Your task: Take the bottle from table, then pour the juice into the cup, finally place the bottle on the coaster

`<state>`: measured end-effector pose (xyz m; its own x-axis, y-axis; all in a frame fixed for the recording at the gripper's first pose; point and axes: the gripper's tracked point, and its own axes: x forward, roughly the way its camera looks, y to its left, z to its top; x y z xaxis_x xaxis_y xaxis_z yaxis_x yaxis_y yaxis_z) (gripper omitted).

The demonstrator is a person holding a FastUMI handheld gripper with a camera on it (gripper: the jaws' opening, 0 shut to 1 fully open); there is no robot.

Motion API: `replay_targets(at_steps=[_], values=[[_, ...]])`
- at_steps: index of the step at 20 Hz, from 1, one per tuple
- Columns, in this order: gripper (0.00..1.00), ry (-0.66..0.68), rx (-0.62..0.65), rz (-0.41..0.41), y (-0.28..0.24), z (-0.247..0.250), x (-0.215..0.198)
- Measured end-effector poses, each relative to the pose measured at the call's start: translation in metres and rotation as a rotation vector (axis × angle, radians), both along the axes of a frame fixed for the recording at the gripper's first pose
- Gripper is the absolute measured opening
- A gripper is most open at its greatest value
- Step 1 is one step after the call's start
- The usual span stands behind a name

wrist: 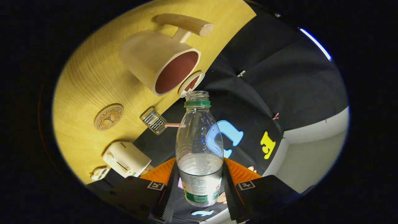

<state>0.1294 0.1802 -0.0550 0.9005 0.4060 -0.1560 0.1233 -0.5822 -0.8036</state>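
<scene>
The tongs (200,186) clamp the clear plastic bottle with a green neck ring (199,146) by its labelled base, uncapped and seemingly a third full. Beyond them, the cream wooden-handled cup (161,60) stands on the yellow wood-grain worktop (84,84), near a round wooden coaster (108,117).

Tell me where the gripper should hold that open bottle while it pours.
Keep to the labelled lower body of the bottle, where the gripper is shut on it from both flanks. The wall there is straight, while the neck tapers and the mouth must stay free toward the cup.
</scene>
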Motion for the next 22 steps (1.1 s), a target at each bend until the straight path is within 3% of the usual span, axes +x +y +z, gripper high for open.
replay_targets(at_steps=[10, 14, 18, 22], values=[[0.70, 0.398, 0.707, -0.259, -0.027, -0.046, 0.002], [0.70, 0.577, 1.137, -0.359, -0.036, -0.045, 0.010], [0.70, 0.684, 1.600, -0.313, -0.038, 0.000, 0.021], [0.70, 0.761, 1.833, -0.303, -0.046, 0.012, 0.041]])
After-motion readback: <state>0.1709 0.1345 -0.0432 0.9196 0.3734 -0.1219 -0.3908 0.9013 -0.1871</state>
